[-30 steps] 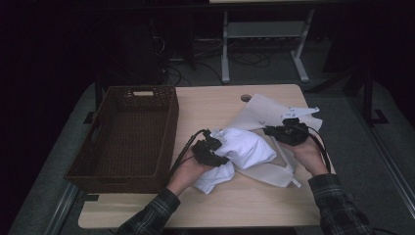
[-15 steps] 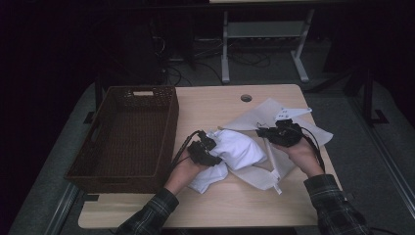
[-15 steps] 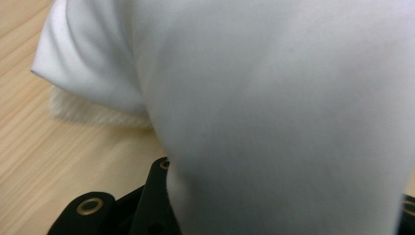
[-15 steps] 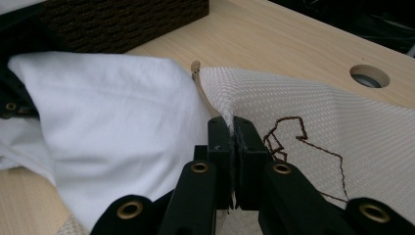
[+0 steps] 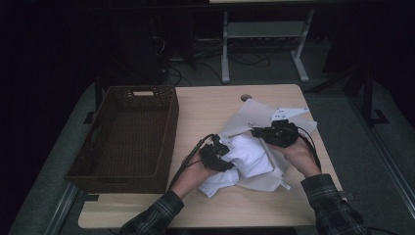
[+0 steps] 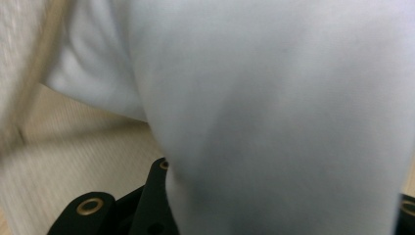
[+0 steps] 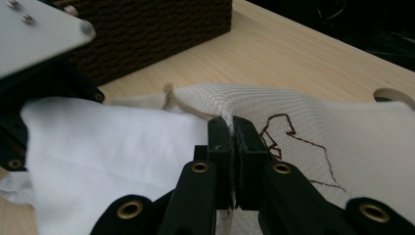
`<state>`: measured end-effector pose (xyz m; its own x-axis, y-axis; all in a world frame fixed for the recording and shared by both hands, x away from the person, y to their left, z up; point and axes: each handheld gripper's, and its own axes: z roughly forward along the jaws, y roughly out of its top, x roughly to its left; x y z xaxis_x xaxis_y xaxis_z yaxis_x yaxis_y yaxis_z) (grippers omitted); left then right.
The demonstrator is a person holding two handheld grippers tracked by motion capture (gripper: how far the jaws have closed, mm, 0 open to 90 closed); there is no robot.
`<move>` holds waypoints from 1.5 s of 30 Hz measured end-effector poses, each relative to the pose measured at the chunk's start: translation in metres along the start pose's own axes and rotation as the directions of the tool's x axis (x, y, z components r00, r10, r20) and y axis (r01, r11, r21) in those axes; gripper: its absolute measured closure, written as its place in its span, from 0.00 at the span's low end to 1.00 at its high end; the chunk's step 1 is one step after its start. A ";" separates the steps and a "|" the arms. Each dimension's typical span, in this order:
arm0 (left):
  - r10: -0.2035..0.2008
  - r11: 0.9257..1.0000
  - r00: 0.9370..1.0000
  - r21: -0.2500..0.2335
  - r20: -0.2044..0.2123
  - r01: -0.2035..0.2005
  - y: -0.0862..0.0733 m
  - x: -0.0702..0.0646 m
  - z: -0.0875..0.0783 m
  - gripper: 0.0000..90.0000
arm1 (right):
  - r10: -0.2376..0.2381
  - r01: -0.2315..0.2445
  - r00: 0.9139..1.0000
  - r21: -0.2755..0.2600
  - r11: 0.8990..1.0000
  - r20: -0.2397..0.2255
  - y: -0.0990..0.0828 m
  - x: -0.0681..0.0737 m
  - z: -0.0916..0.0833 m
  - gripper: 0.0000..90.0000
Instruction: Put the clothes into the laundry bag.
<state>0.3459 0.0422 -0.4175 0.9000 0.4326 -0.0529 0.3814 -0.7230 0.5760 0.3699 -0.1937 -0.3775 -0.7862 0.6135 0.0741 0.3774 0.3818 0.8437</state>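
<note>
Two grippers in play: we log the left gripper [image 5: 219, 152] and the right gripper [image 5: 275, 134] both at the cloth pile, right half of the bench [image 5: 205, 110].
Left jaws: clamped on a bunched fold of the white cloth [image 5: 249, 155]; in the left gripper view that cloth [image 6: 274, 112] hangs right in front of the camera.
Right jaws: pinched tight on an edge of the cream bag [image 7: 313, 132], a woven piece with a dark stitched line.
Location: white cloth sits on the cream bag [image 5: 254, 115], between the two grippers.
Progress (our judgement): white cloth looks part-way into the bag mouth; we cannot tell how deep. Stuffing not finished.
Remaining: wicker basket [image 5: 128, 134] stands at the left with nothing in it; bundle may go there.
Writing: a small white tag [image 5: 280, 115] lies near the right gripper; print too small to read. No brands legible.
</note>
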 end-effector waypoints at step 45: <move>-0.182 0.976 0.982 -0.129 -0.040 0.175 -0.019 0.039 -0.025 0.31 | -0.030 0.031 0.999 0.068 0.997 -0.022 -0.007 0.005 0.023 0.95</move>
<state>0.3687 0.0859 -0.4099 0.8064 0.5783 -0.1239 0.5029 -0.5603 0.6581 0.3743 -0.1771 -0.3952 -0.8076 0.5867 0.0600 0.3849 0.4472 0.8074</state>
